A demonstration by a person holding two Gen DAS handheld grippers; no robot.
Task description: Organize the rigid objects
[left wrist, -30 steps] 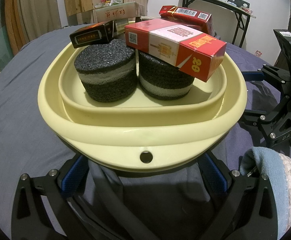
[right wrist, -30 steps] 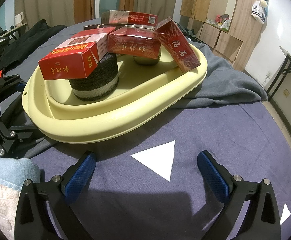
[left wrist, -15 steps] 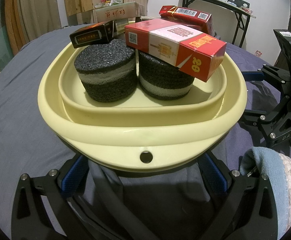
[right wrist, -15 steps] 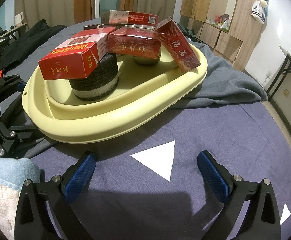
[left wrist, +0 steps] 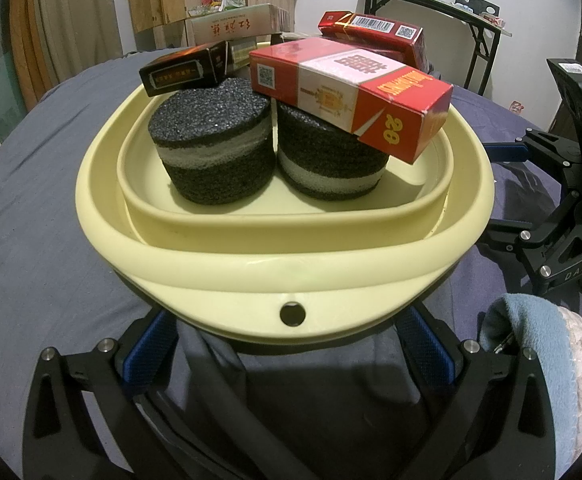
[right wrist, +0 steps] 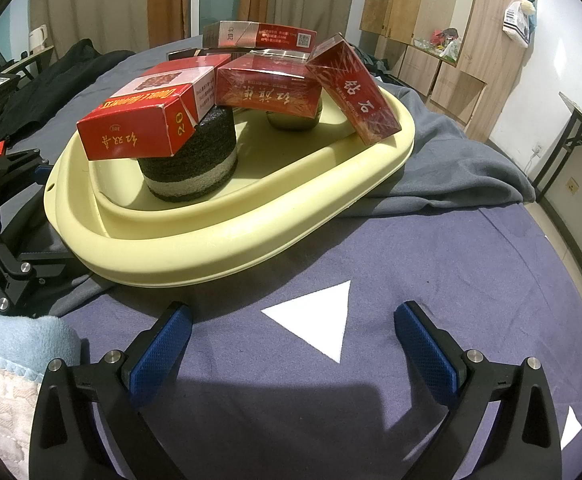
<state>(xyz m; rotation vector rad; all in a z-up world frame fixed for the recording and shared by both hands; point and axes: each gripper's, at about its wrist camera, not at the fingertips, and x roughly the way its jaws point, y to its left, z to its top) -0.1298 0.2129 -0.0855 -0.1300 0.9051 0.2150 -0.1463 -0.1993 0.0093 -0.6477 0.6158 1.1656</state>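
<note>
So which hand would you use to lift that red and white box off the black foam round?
Probably the right. The right gripper is open over bare cloth, beside the red and white box. The left gripper sits open under the yellow basin rim.

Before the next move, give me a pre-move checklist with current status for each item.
1. Left gripper open and empty: ok; its blue pads sit either side of the yellow basin near edge, whether touching it cannot tell.
2. Right gripper open and empty: ok, over bare cloth.
3. Red-and-white carton stable: not ok, it overhangs the foam disc and tilts.
4. Red carton leaning on the basin's far rim: not ok, could slide.
5. Basin seated flat: cannot tell, it rests on the rumpled grey blanket.
</note>
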